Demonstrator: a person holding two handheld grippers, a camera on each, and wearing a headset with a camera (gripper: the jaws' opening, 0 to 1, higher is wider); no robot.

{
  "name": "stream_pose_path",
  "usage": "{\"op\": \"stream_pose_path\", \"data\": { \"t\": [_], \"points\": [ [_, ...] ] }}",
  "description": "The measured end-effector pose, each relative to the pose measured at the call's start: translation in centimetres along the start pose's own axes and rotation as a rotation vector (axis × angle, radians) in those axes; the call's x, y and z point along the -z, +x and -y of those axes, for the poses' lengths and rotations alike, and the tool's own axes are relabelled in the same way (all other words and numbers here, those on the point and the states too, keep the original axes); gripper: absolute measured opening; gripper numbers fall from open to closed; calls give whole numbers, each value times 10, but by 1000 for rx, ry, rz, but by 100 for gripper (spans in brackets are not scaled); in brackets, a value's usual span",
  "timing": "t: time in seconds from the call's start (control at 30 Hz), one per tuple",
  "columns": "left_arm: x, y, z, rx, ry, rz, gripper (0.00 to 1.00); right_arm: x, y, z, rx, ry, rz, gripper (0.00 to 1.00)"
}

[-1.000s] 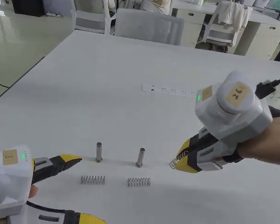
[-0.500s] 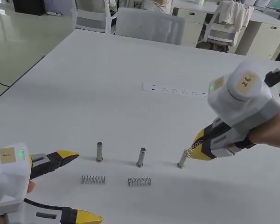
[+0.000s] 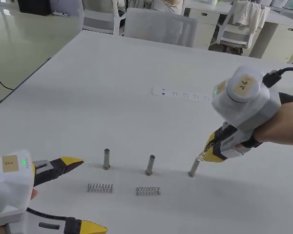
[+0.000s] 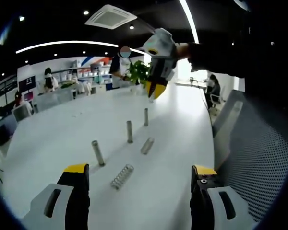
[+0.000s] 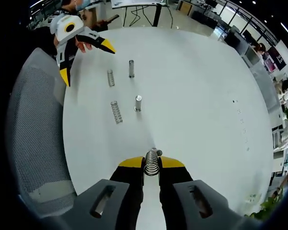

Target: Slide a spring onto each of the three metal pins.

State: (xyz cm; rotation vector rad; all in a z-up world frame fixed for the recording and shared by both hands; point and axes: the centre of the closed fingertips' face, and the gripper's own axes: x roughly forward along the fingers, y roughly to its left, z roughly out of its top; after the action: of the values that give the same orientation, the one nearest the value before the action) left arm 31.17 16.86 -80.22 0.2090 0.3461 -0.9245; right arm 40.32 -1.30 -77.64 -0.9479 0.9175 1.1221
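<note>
Three metal pins stand upright in a row on the white table: left pin (image 3: 106,159), middle pin (image 3: 150,165), right pin (image 3: 193,167). My right gripper (image 3: 205,155) is shut on a spring (image 3: 203,152) (image 5: 152,163), held tilted with its lower end at the top of the right pin. Two more springs (image 3: 99,187) (image 3: 148,191) lie flat in front of the left and middle pins. My left gripper (image 3: 85,195) (image 4: 140,170) is open near the table's front left, with nothing between its jaws. It looks along the pins (image 4: 129,131) and the loose springs (image 4: 122,176).
A white power strip (image 3: 183,94) lies further back on the table. Grey mesh chairs (image 3: 158,27) stand at the far edge. The table's left edge (image 3: 29,78) drops to the floor. Desks and people are in the background.
My right gripper has lifted up and to the right with the spring, uncovering the right pin; the spring's end now sits at the pin's top. The left gripper has barely moved.
</note>
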Motion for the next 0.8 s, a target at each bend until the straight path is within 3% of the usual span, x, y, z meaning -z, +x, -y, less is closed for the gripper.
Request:
{"op": "stream_pose_path", "data": {
  "t": [0.8],
  "points": [
    [4,0,-1,-11,-4,-16,83,8,23,14,-31,1,-52,8]
  ]
}}
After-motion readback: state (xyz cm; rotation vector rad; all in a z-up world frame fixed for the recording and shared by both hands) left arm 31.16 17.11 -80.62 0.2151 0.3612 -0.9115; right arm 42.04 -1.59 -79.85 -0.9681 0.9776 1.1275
